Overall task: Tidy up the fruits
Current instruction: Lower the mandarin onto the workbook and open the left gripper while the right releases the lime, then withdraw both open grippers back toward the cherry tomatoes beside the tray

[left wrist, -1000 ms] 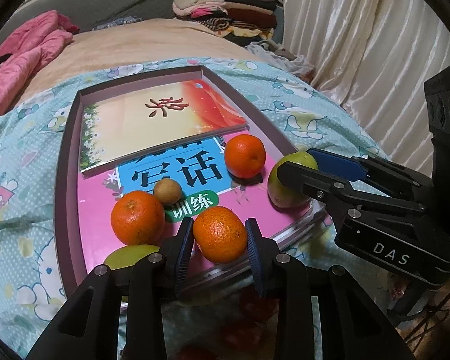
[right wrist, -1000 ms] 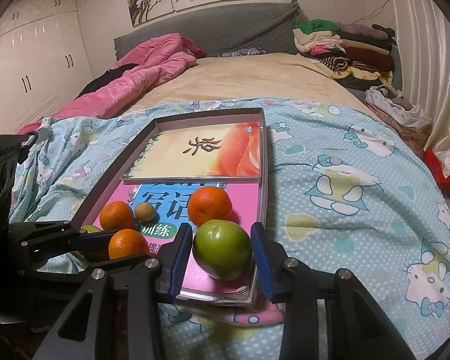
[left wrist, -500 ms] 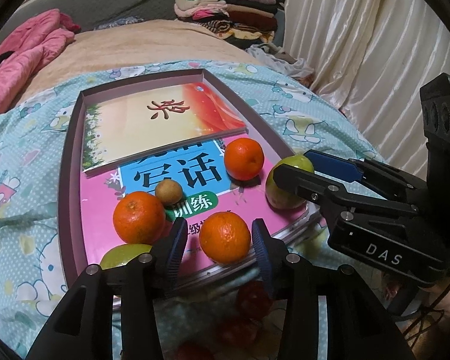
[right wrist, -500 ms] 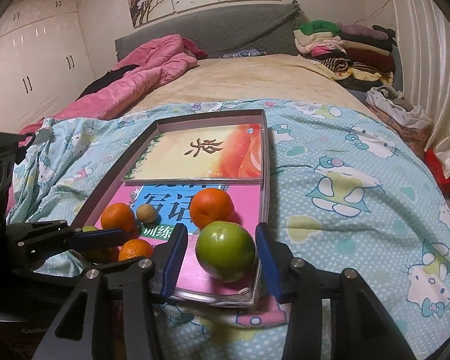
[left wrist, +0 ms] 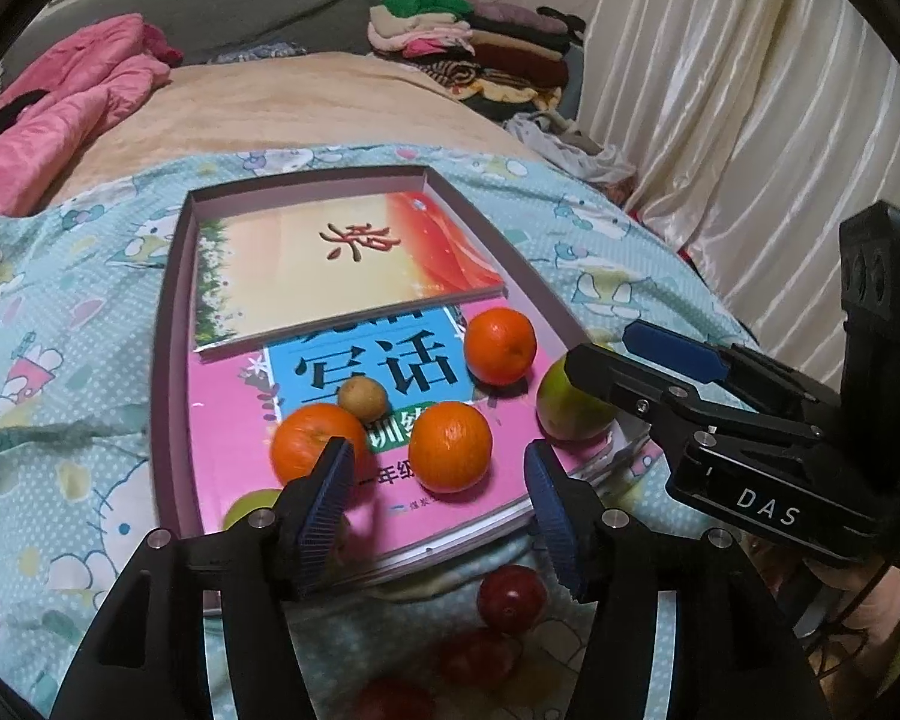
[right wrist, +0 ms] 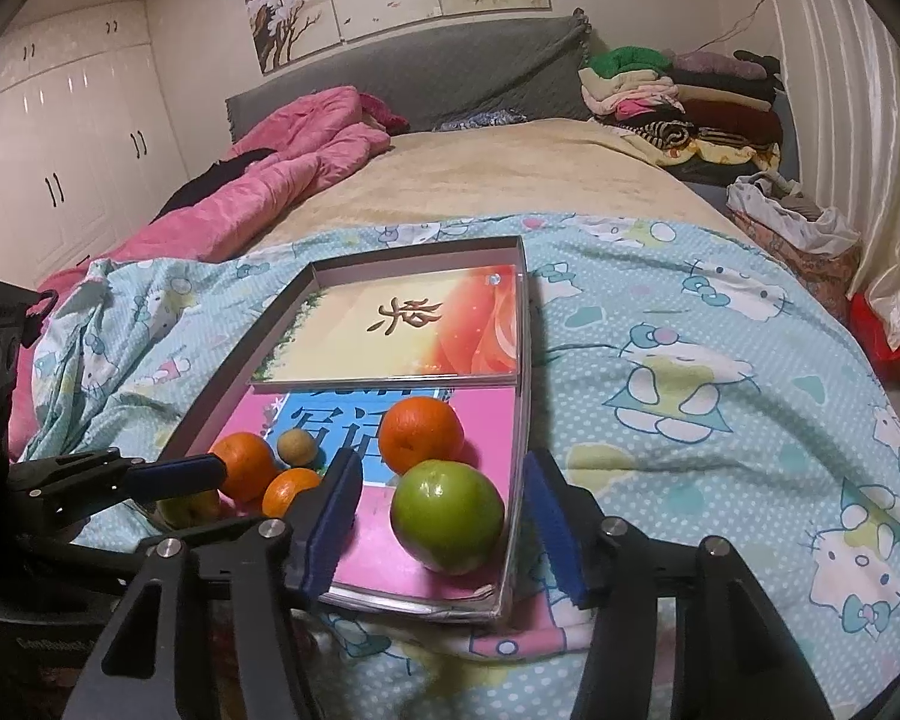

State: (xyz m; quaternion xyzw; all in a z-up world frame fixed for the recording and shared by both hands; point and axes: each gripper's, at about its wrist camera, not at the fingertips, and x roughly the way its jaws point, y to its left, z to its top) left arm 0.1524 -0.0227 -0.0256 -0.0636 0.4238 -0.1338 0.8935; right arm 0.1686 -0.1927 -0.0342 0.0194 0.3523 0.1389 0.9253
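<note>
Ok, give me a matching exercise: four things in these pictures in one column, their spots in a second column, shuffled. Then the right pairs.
Things:
1. green apple
2. small brown fruit
3. red fruits
4. book with red calligraphy

Places:
A. far end of the tray
B. on the bedsheet, nearer than the tray
C. on the pink book, between two oranges
D. ahead of the open right gripper, at the tray's right edge

Pairs: 1-D, 2-C, 3-B, 4-A

"DAS" in white on right gripper (left wrist: 672, 354) body, 4 o'clock. Pink book (left wrist: 306, 480) cover: "写话", "一年级" partly legible, centre frame.
</note>
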